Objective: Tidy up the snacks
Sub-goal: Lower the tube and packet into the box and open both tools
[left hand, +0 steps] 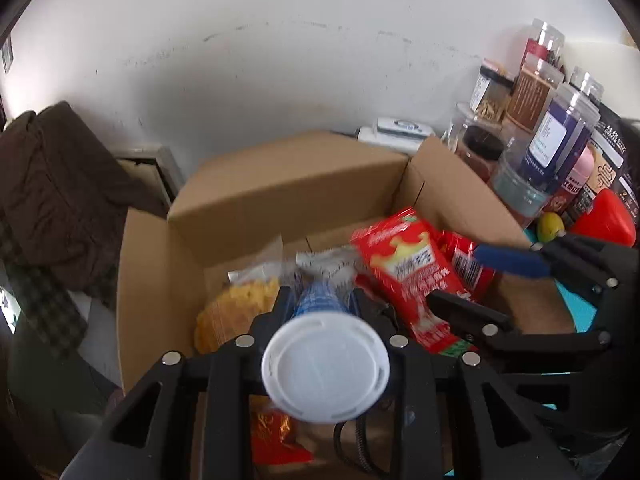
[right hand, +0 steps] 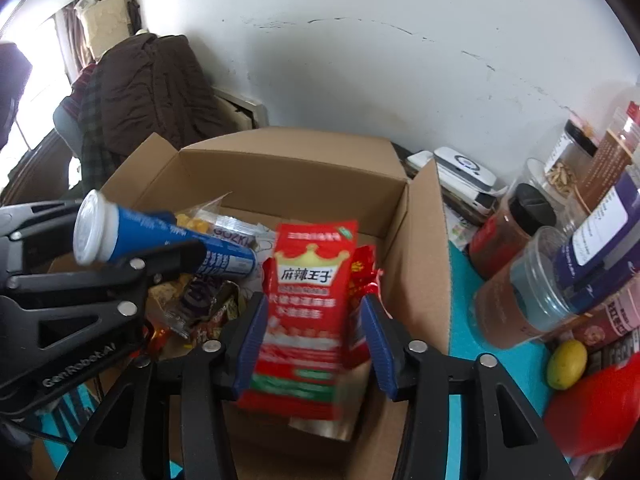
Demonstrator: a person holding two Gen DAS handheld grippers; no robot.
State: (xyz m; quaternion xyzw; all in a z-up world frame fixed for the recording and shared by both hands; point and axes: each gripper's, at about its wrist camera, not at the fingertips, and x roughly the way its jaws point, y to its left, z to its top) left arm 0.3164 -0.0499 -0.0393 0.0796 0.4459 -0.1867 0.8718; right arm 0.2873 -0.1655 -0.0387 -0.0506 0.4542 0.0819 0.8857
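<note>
- left gripper [right hand: 188, 256] clamped on blue tube [right hand: 172, 240]; tube lies near horizontal over the box's 9 o'clock side, white cap [left hand: 325, 366] pointing back at the left wrist camera (fills centre of that view, blurred)
- cardboard box [right hand: 288, 168] open, flaps out, sits on a teal mat [right hand: 460, 280]; back wall of box at 12 o'clock in both views
- inside box, 9 o'clock side: clear bag of yellow snacks [left hand: 236, 304], plus loose wrappers under the tube (labels too blurred to read)
- red snack pouch [right hand: 308, 312] upright at box centre, crown graphic on front, its lower part between the right gripper's blue pads [right hand: 250, 332]
- right gripper [right hand: 316, 340] jaws stand apart, one each side of the pouch; left pad looks to touch the pouch edge, right pad contact unclear (cannot tell if it is gripping)
- second red packet [right hand: 362, 276] just behind the pouch, at its 3 o'clock
- outside box at 3 o'clock: cluster of clear jars [right hand: 520, 304] with brown and blue contents, yellow lemon-like fruit [right hand: 566, 364], red object [right hand: 596, 412] near it
- white device [right hand: 464, 168] at 1 o'clock against the wall
- dark coat [right hand: 148, 88] on a chair at 10 o'clock, well apart from the box
</note>
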